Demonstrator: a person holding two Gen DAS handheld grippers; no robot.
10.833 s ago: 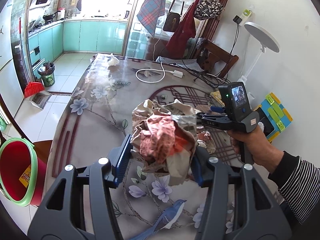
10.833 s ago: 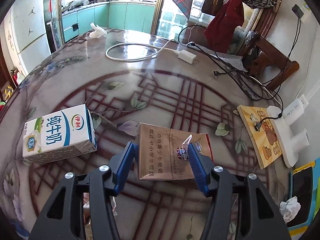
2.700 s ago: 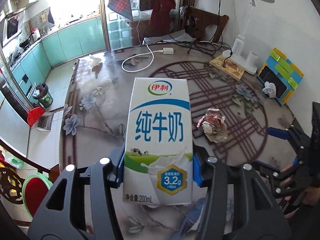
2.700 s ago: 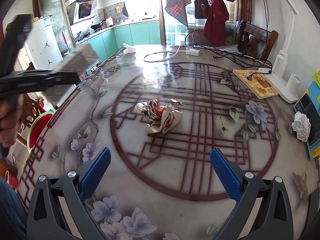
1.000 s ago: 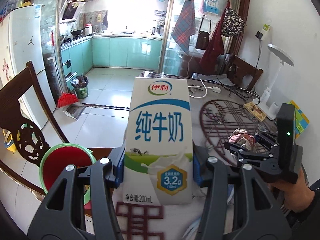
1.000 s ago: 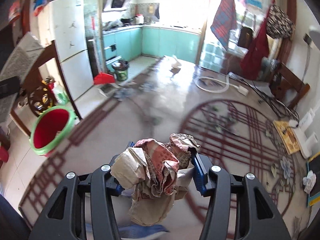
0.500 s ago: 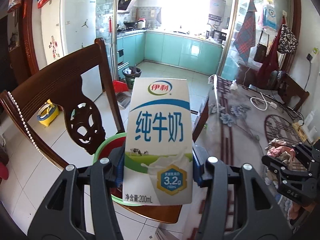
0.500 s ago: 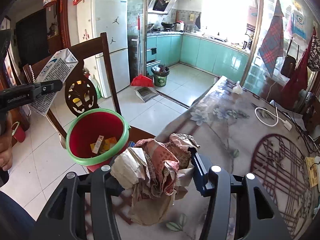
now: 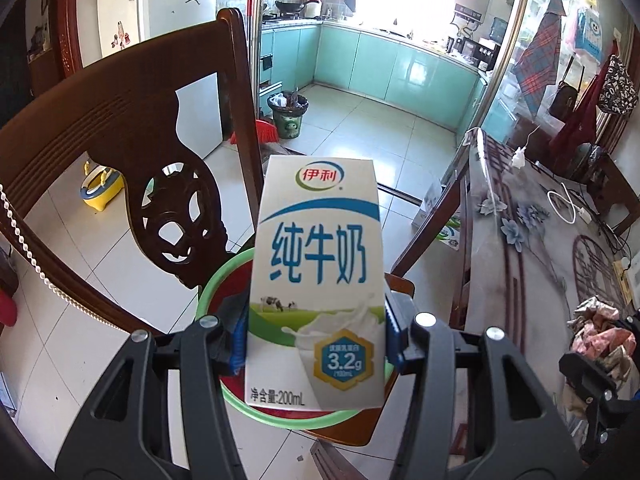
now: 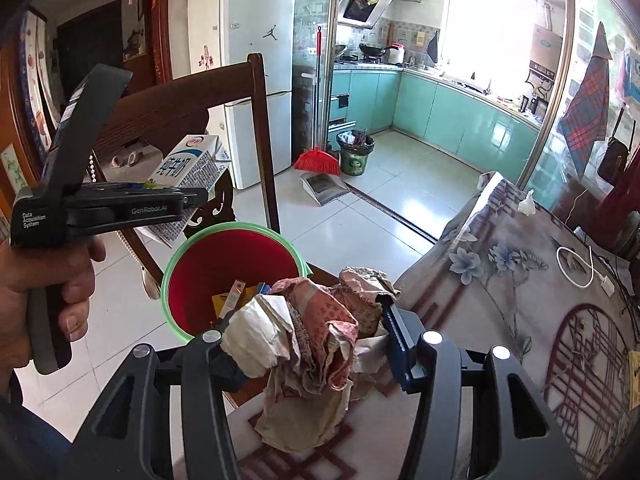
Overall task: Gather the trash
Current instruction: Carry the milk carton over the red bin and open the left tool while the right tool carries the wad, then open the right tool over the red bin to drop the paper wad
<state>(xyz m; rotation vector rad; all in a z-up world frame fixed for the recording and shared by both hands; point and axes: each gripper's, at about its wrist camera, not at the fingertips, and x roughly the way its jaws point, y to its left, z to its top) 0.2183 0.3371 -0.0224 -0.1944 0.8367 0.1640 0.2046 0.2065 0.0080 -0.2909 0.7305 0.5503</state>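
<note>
My left gripper point(image 9: 316, 336) is shut on a white and blue milk carton point(image 9: 316, 288), held upright over the red bucket with a green rim point(image 9: 224, 284). The right wrist view shows that same carton point(image 10: 188, 168) above and left of the bucket point(image 10: 224, 268), which holds a few scraps. My right gripper point(image 10: 308, 344) is shut on a crumpled wad of paper point(image 10: 312, 336), just right of the bucket, over the table edge. The wad point(image 9: 596, 328) also shows at the far right of the left wrist view.
A dark wooden chair point(image 9: 132, 128) stands right behind the bucket. The flowered table point(image 10: 520, 280) runs off to the right with a white cable point(image 10: 580, 268) on it. A red broom point(image 10: 316, 160), a dustpan and a small green bin point(image 10: 354, 156) stand on the tiled floor.
Both grippers have swung left off the table toward the bucket. The carton now hangs lower, over the bucket's mouth, and the paper wad has come up close to its rim.
</note>
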